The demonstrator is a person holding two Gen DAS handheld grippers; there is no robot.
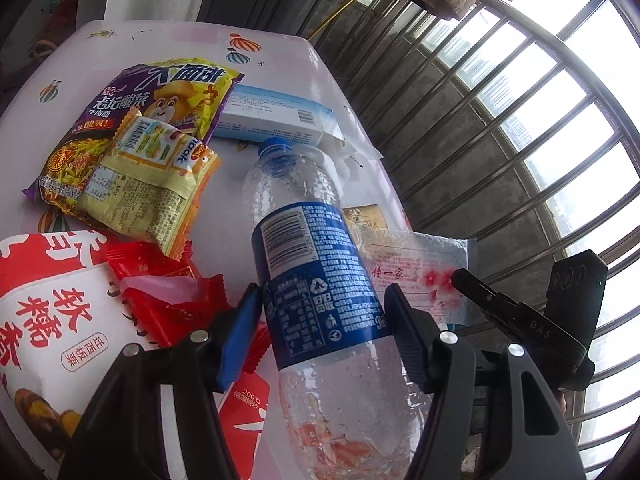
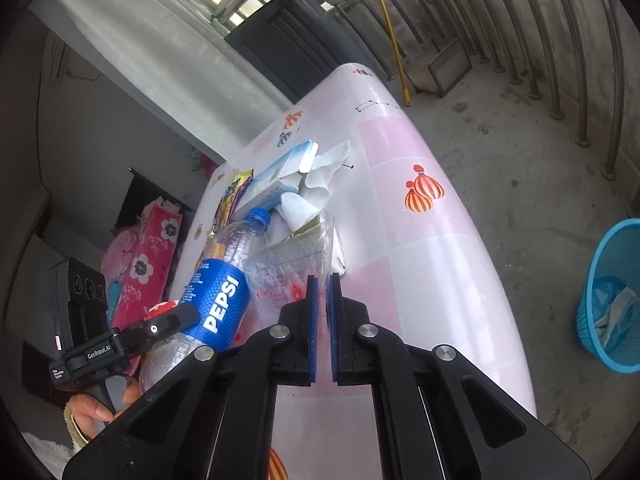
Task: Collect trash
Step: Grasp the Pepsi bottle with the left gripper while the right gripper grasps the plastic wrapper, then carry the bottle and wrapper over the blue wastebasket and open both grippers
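Observation:
My left gripper (image 1: 324, 312) is shut on an empty clear Pepsi bottle (image 1: 316, 276) with a blue label and blue cap, its blue pads pressing both sides of the label. The bottle is lifted and tilted over the pink table (image 1: 224, 208). In the right wrist view the same bottle (image 2: 218, 300) is at lower left, held by the other gripper. My right gripper (image 2: 322, 288) is shut and empty, above the table's near edge beside a clear plastic bag with red print (image 2: 288, 276). A blue trash basket (image 2: 612, 296) stands on the floor at far right.
Trash lies on the table: a purple noodle packet (image 1: 160, 100), a yellow snack wrapper (image 1: 156, 184), red wrappers (image 1: 168, 292), a white and red bag (image 1: 48, 320), a blue and white box (image 1: 276, 116), tissue (image 2: 316, 184). A metal railing (image 1: 520, 128) runs beyond the table.

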